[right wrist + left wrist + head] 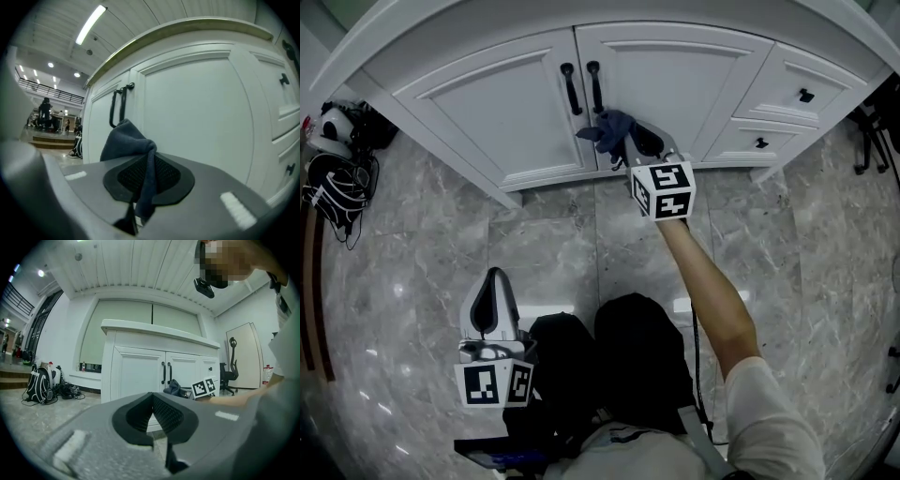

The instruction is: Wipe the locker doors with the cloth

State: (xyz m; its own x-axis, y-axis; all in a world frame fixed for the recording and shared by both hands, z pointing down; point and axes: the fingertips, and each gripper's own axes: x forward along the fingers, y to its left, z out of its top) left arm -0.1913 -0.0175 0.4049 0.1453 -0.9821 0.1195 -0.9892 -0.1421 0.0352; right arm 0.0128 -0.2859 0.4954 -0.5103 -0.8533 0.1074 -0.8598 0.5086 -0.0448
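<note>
Jaws of the right gripper (146, 176) pinch a dark blue cloth (125, 140). A strand of the fabric runs down between the two black pads, and the rest bunches in a mound just ahead of the tips and slightly to their left. Directly beyond these jaws stands the white right door (197, 103) of the locker (108, 366). The cloth lies close against the door's lower part, near the centre seam; contact cannot be confirmed. To the left of the jaws, past the cloth, two black handles (117, 105) flank the seam. To their right are two drawers (281, 101), one above the other, each with a small black knob.

Jaws of the left gripper (152, 411) are pressed together at the tips with nothing between them. They point at the locker from well back, over the grey marble floor (553, 244). Straight ahead of them is the left door (136, 376). Far to their left, backpacks (40, 385) lie on the floor. Far to their right stands an office chair (229, 373).

Both doors and both drawers are shut, so whatever the locker holds is hidden.
</note>
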